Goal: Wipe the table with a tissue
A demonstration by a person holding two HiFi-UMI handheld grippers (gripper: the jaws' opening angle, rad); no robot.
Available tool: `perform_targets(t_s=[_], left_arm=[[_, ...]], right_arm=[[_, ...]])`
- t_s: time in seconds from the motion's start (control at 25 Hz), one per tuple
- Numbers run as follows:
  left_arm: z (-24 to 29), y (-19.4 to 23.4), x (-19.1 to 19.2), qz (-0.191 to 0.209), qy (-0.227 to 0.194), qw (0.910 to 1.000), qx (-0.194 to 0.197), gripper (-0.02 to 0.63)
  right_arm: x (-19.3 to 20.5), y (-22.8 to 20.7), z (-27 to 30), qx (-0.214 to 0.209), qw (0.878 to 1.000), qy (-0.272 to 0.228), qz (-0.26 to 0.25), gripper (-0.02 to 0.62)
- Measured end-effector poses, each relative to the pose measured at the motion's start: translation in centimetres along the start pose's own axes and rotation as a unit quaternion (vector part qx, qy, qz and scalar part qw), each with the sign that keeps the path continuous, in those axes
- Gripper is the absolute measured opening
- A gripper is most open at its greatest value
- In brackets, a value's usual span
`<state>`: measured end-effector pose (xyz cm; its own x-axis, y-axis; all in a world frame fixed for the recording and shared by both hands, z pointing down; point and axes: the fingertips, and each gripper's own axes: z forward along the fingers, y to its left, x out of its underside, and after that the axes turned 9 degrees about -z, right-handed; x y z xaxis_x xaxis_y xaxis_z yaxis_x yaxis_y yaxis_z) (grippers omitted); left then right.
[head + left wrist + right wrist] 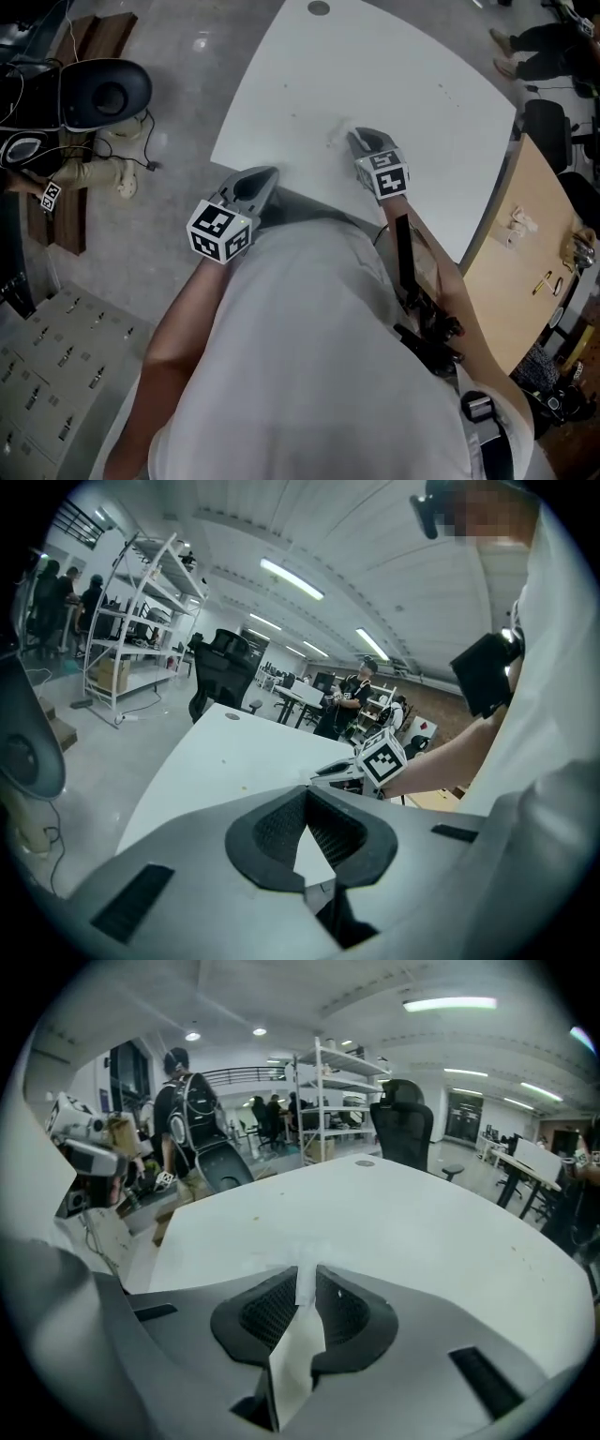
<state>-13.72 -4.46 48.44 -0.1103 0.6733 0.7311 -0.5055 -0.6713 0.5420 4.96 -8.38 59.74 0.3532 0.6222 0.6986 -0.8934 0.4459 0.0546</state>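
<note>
Right gripper view shows your right gripper point(307, 1274) clamped on the tissue point(298, 1344), its free end reaching toward the table point(394, 1213). Press that end flat (not just a corner) and sweep overlapping strokes; your left gripper point(306, 794) is closed, empty.

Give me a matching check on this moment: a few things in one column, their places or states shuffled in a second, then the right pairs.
Things
1. tissue
2. left gripper
3. black office chair
4. wooden desk

Places or states
A. jaws together, nothing between them
B. beside the white table, on the right in the head view
C. pinched in the right gripper
D. behind the white table's far edge

Pairs: 1-C, 2-A, 3-D, 4-B
</note>
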Motion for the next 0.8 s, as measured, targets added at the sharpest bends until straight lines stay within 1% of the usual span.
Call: perform_targets(t_s=[0.08,0.16,0.32,0.44,0.52,0.64,0.8], left_arm=[[-1.1,0.7,0.3,-0.007,-0.003,1.0,-0.005,0.006],[-1.9,1.5,0.4,-0.014,-0.005,0.9998,-0.01,0.006],[-2.1,2.9,0.7,-0.023,-0.002,0.9996,-0.015,0.006],[-2.3,3.6,0.9,-0.025,0.001,0.9996,-0.015,0.006],[-2.5,4.0,0.9,-0.026,0.002,0.9996,-0.013,0.006],[-2.7,4.2,0.8,-0.025,0.005,0.9997,-0.007,0.006],[-2.8,4.8,0.7,-0.018,0.014,0.9997,0.004,0.006]], right_arm=[[0.0,-1.1,0.5,0.023,1.0,0.01,0.015,0.054],[0.1,-1.5,1.0,0.038,0.999,0.032,0.001,0.054],[0.5,-2.0,2.1,0.075,0.993,0.069,-0.066,0.054],[0.5,-1.3,2.5,0.107,0.983,0.081,-0.123,0.054],[0.3,-0.6,2.5,0.125,0.977,0.083,-0.152,0.052],[0.2,0.5,2.3,0.136,0.972,0.082,-0.173,0.052],[0.2,1.8,2.1,0.134,0.966,0.087,-0.203,0.052]])
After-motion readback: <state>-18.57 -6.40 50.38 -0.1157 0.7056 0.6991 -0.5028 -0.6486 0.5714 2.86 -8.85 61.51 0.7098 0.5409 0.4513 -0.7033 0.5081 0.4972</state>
